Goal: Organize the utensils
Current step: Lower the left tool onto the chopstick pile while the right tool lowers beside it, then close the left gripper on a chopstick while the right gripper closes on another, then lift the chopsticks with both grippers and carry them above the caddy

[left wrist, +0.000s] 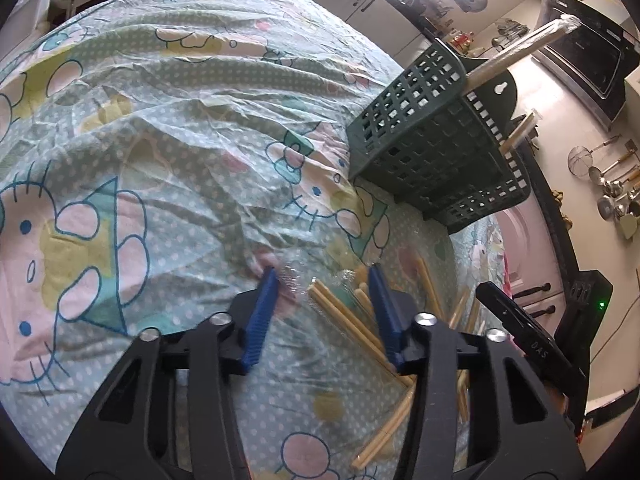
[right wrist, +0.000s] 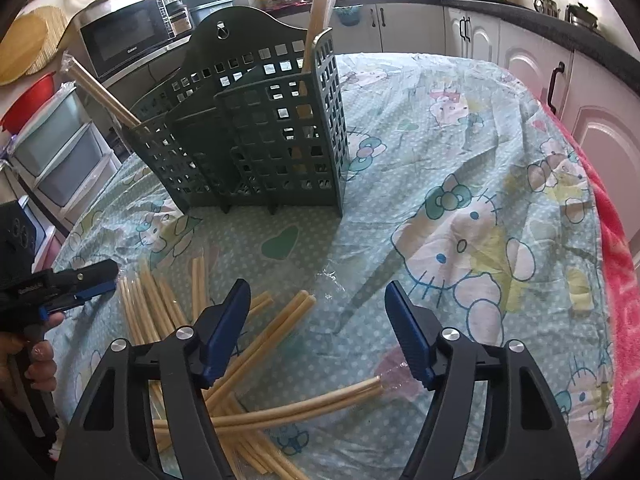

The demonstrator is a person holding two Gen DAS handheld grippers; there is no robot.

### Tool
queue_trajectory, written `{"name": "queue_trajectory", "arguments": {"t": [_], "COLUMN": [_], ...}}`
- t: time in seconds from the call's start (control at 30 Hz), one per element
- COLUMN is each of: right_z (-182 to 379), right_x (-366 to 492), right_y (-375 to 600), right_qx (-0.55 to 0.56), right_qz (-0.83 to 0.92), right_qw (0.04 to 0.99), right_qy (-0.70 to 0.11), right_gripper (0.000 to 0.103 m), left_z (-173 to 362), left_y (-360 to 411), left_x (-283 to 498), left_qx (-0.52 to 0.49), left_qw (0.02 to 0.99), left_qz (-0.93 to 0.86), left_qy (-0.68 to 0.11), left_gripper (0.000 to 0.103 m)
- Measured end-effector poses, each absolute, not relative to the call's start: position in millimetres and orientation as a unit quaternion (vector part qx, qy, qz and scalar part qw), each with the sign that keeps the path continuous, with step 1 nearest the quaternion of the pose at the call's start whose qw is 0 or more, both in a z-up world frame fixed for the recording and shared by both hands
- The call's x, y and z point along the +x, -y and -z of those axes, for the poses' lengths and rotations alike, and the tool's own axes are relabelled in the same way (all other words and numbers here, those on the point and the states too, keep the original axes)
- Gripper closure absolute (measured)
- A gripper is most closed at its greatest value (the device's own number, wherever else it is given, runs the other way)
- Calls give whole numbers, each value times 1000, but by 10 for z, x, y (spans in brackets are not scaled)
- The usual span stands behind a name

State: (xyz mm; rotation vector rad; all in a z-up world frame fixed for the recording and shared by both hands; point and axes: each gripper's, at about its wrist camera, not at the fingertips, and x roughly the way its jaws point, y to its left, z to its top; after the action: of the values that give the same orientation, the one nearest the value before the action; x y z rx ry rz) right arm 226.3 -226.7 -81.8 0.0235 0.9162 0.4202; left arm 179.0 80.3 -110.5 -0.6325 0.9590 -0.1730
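My left gripper stands part open over the worktop, its ribbed blue pads either side of a plastic-wrapped pair of chopsticks but not pressing on it, so nothing is held. My right gripper is spread wider and empty, hovering above the loose pile of chopsticks that lies in front of the green holder.

The holder is my landmark. It is a rigid dark-green plastic caddy with square-holed lattice walls, stepped compartments and a tall arched back with a hanging hole. A few wrapped chopstick pairs already lean out of its compartments, one near its right corner and one slanting out to its left. I judge the job begun but mostly left: most chopsticks remain scattered crosswise near the holder's foot. They are pale, smooth, slim sticks, some in crinkly clear sleeves. Beneath lies a wrinkled cartoon-printed tablecloth under shiny film.
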Motion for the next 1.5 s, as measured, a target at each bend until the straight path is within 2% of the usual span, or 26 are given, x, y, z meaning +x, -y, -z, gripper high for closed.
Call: {"name": "queue_trajectory", "arguments": {"t": [0.07,0.27,0.37,0.53,0.57,0.6,0.73,0.97,1.5], "right_z": [823,828,836,861,861,859,798,545,-77], "right_x": [2277,2317,2341,2375,2381,2385,2360,2261,2034], "right_y": [2263,2251,2260,2289,2296,2303,2296,2228,1887], "right_qx": [13,16,25,47,51,55,55,43,-7], "right_qz": [-204,-208,-209,-213,-214,-216,-222,-236,-281], "right_qw": [874,870,867,859,858,856,859,873,889], "right_qy": [-441,-447,-451,-464,-464,-466,-458,-425,-360], "right_gripper": [41,49,51,61,66,76,95,96,97], "left_z": [1121,1162,1172,1180,1181,1179,1160,983,218], "left_y": [-834,-913,-935,-951,-954,-954,-940,-1008,-1163], "left_x": [1802,1833,1843,1859,1862,1863,1859,1812,1629], "left_qx": [-301,-303,-307,-306,-307,-306,-304,-302,-272], "left_qw": [835,833,832,832,832,832,834,846,893], "left_qz": [78,76,75,76,77,79,83,90,98], "left_qy": [-454,-457,-457,-457,-456,-456,-454,-429,-345], "left_gripper": [79,91,94,98,99,99,102,103,103]}}
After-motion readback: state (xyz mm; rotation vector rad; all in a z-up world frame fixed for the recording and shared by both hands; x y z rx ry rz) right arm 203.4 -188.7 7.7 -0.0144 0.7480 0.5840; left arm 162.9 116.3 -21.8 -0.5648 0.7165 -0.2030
